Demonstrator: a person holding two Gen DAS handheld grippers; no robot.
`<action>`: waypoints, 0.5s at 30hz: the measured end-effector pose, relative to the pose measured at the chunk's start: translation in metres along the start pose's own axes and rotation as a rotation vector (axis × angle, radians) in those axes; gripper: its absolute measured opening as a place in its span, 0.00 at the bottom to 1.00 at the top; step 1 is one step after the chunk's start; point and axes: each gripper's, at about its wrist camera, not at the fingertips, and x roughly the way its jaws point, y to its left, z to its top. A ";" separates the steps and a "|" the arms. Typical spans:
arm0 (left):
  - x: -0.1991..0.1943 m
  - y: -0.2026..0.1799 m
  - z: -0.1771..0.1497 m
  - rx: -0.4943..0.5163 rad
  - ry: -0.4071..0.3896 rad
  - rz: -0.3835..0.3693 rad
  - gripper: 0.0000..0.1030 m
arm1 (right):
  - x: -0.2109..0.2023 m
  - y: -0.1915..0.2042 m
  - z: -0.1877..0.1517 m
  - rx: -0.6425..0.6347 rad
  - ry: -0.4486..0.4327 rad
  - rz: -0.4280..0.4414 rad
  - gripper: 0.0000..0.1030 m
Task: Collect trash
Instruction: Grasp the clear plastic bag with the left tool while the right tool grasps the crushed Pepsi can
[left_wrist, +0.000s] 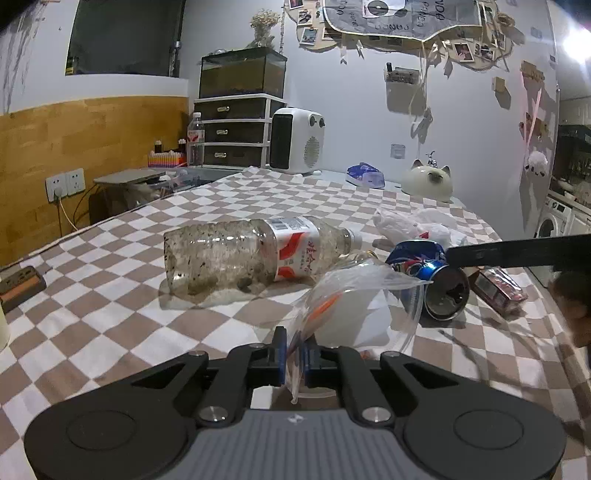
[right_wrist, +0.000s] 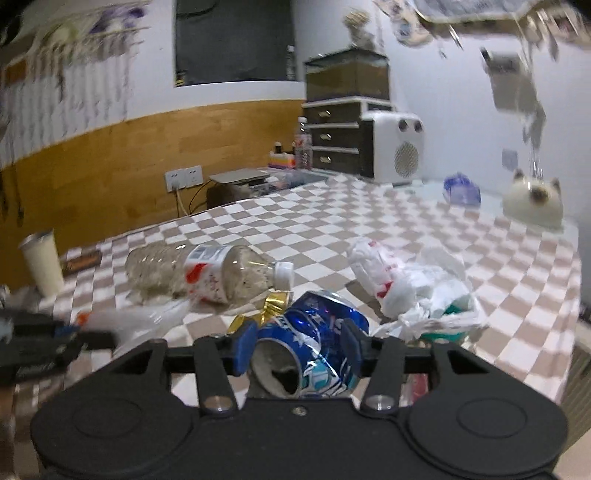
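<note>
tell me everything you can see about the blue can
The blue can is a crushed metal drink can, shiny blue with white lettering, its body dented and creased. It lies on its side on the checkered tablecloth, its opened top end with the dark mouth hole facing the cameras. It sits between the blue pads of the right gripper; whether they press on it is unclear. A gold foil scrap lies behind it, crumpled white bags beside it.

Left gripper (left_wrist: 294, 354) pinched (right gripper (right_wrist: 300, 343) spread).
</note>
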 end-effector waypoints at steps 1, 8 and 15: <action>-0.002 0.001 -0.001 -0.005 -0.001 -0.003 0.08 | 0.005 -0.004 0.000 0.026 0.007 0.007 0.52; -0.013 0.008 -0.001 -0.060 -0.029 0.000 0.06 | 0.018 0.012 -0.018 0.079 0.081 0.134 0.55; -0.020 0.014 -0.003 -0.139 -0.058 0.033 0.04 | -0.001 0.054 -0.022 0.012 0.101 0.287 0.56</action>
